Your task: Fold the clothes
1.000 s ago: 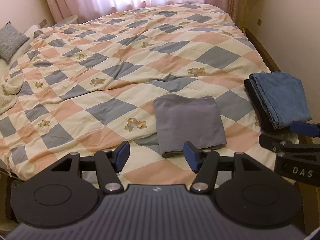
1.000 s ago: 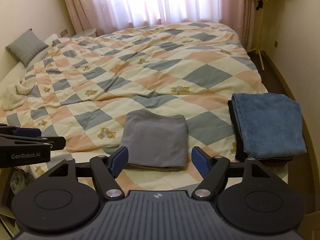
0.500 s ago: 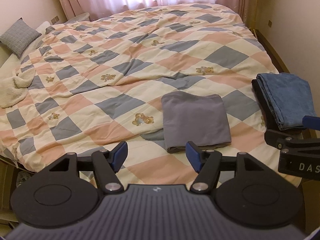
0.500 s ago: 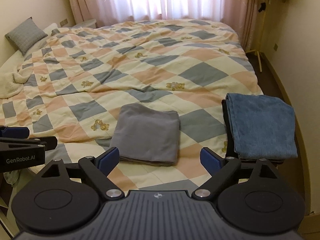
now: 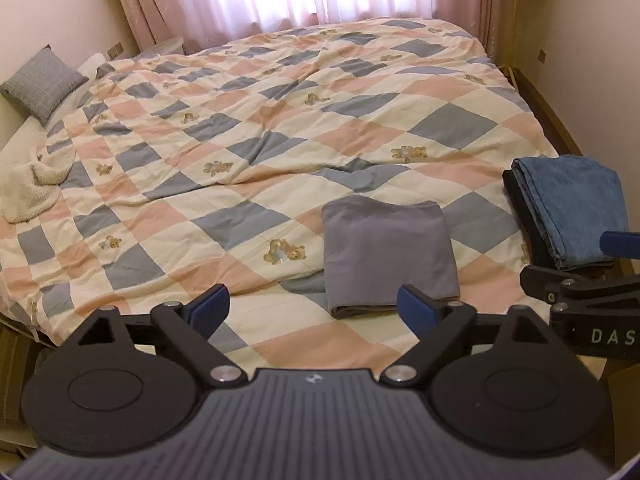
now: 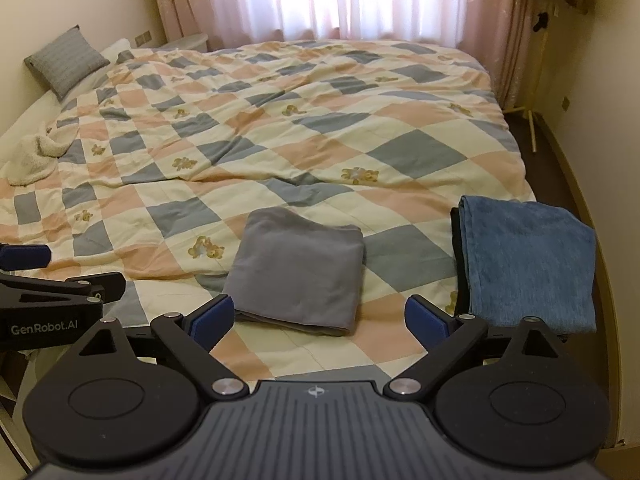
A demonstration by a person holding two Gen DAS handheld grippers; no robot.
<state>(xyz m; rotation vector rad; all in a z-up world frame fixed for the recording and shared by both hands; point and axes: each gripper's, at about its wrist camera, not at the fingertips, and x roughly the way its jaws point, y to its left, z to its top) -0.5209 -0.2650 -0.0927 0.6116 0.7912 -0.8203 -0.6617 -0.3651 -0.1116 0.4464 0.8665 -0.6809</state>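
The folded grey garment (image 6: 298,270) lies flat on the patchwork quilt (image 6: 280,140) just ahead of both grippers; the right gripper (image 6: 318,314) sits squarer to it than the left gripper (image 5: 314,308); both have just been opening, wide and empty.

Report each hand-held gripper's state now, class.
Left hand-held gripper: open, just widened, holding nothing.
Right hand-held gripper: open, just widened, holding nothing.
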